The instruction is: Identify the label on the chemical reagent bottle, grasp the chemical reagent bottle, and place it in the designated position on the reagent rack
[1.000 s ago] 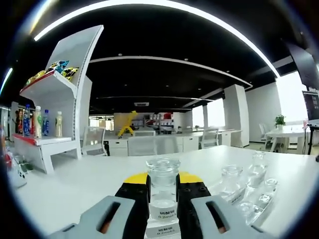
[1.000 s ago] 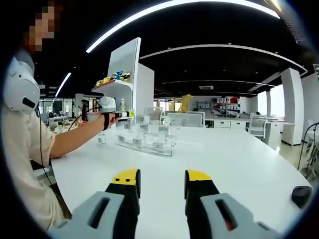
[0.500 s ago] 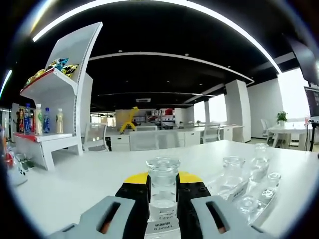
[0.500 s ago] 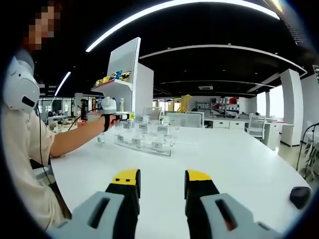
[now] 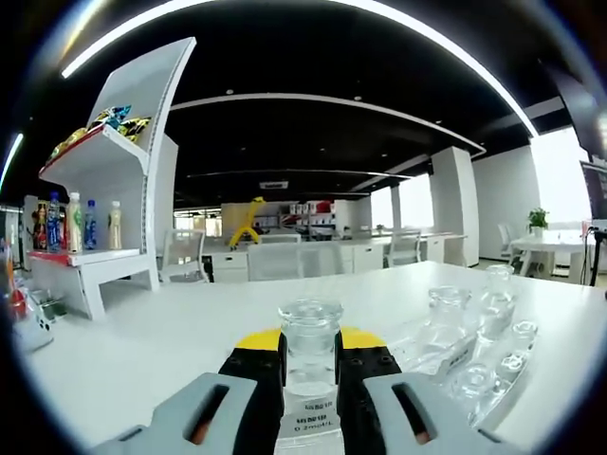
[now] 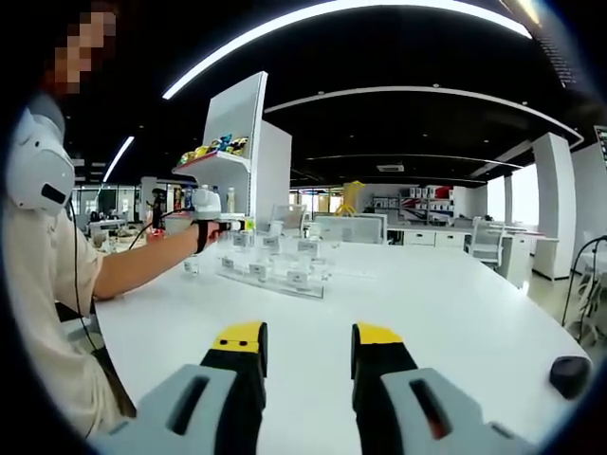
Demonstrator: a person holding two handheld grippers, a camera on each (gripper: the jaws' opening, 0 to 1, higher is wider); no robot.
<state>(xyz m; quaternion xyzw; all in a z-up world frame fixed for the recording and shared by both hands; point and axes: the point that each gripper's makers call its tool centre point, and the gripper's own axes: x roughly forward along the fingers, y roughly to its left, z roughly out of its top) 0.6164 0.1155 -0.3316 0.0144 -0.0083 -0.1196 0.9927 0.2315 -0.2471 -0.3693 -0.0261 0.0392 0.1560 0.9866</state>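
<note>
Clear glass reagent bottle [image 5: 309, 365] with a white label sits clamped between the yellow-tipped jaws of the left gripper [image 5: 309, 365], held up over the white tabletop [image 5: 142, 351]. Just to its right is the clear reagent rack [image 5: 455, 355] with more glass bottles (labels too small to read). In the right gripper view, the right gripper [image 6: 306, 353] hangs over the tabletop's near edge, jaws apart, holding nothing. A black puck-like thing [image 6: 569, 375] lies near the right edge.
</note>
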